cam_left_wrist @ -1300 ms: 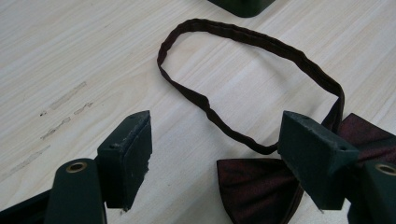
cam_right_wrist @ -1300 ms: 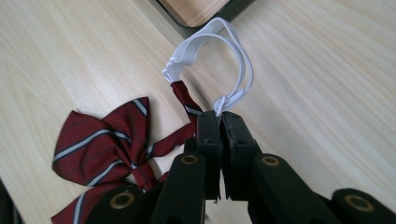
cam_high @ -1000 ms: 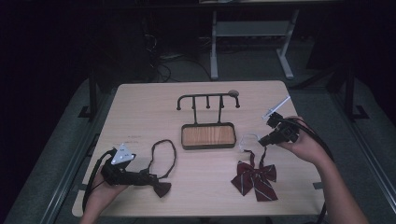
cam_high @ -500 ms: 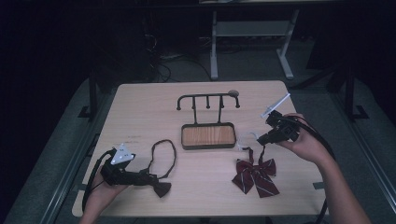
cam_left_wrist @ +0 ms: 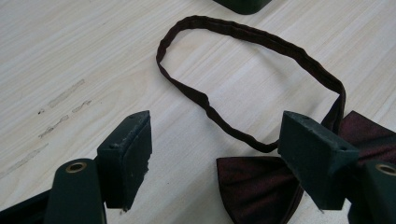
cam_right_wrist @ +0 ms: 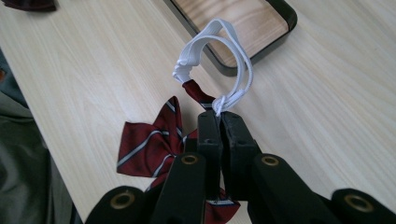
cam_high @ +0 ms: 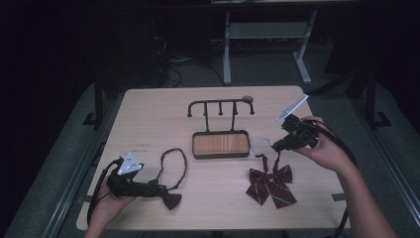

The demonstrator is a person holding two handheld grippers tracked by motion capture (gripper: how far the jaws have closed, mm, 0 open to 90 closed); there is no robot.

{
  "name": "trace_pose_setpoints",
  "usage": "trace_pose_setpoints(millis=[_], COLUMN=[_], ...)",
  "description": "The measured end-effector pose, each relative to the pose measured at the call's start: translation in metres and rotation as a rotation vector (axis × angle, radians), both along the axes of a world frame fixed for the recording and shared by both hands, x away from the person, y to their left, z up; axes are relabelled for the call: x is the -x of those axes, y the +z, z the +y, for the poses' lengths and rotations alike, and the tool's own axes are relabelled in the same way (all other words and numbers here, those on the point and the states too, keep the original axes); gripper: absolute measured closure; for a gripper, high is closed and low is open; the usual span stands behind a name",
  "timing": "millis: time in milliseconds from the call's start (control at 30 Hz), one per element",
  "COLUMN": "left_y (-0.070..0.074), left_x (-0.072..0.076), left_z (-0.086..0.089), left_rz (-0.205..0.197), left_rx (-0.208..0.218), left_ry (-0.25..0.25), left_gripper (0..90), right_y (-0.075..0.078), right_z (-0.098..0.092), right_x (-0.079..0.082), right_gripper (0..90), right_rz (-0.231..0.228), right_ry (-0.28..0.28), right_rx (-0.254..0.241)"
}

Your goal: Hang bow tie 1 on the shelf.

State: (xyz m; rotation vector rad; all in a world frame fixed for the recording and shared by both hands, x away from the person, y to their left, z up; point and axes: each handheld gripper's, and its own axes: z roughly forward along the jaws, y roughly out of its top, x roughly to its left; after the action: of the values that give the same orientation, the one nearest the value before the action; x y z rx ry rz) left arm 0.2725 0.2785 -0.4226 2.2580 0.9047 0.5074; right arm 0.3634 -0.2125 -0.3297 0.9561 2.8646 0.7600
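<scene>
Right hand-held gripper (cam_right_wrist: 218, 122) clamped on the white elastic loop (cam_right_wrist: 236, 60) of the striped bow tie (cam_high: 271, 183), left hand-held gripper (cam_left_wrist: 215, 154) spread apart over the dark bow tie (cam_left_wrist: 261, 186).

With my right hand-held gripper I am pinching the white loop at its knot, jaws pressed together on it; the striped bow is hanging just below the tips and lying on the worktop (cam_high: 148, 119), and the wooden tray with its hook rack (cam_high: 220, 144) is sitting just beyond the loop. With my left hand-held gripper I am resting low on the worktop, jaws wide; the dark bow is lying between them toward one jaw, not pressed, its strap (cam_left_wrist: 243, 42) curling in a ring ahead of the tips.
</scene>
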Motion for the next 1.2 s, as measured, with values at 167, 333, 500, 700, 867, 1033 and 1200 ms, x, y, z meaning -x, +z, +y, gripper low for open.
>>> trace_pose_setpoints(millis=[167,333,500,700,867,1033,1200], left_y=[0.000,0.000,0.000,0.000,-0.001,-0.001,-0.001], left_x=[0.000,0.000,0.000,-0.001,-0.002,-0.003,-0.003], left_z=[0.000,0.000,0.001,0.002,0.003,0.004,0.004], left_rz=[0.000,-0.003,-0.003,-0.002,0.001,0.000,0.000], left_rx=[0.001,0.005,0.008,0.006,0.012,0.015,0.016], left_ry=[0.000,0.001,0.001,0.000,0.002,-0.001,-0.002], left_gripper=[26.4,26.4,26.4,26.4,26.4,26.2,26.2], right_y=[0.008,0.016,0.022,0.029,0.036,0.043,0.051], right_z=[0.002,0.003,0.004,0.007,0.009,0.012,0.016], right_x=[0.000,0.000,-0.001,-0.001,-0.002,-0.004,-0.005], right_gripper=[86.8,86.8,86.8,86.8,86.9,86.8,86.8], right_rz=[-0.004,-0.012,-0.018,-0.018,-0.026,-0.032,-0.040], right_ry=[0.010,0.016,0.024,0.031,0.041,0.046,0.053], right_rx=[-0.006,-0.015,-0.025,-0.036,-0.041,-0.037,-0.046])
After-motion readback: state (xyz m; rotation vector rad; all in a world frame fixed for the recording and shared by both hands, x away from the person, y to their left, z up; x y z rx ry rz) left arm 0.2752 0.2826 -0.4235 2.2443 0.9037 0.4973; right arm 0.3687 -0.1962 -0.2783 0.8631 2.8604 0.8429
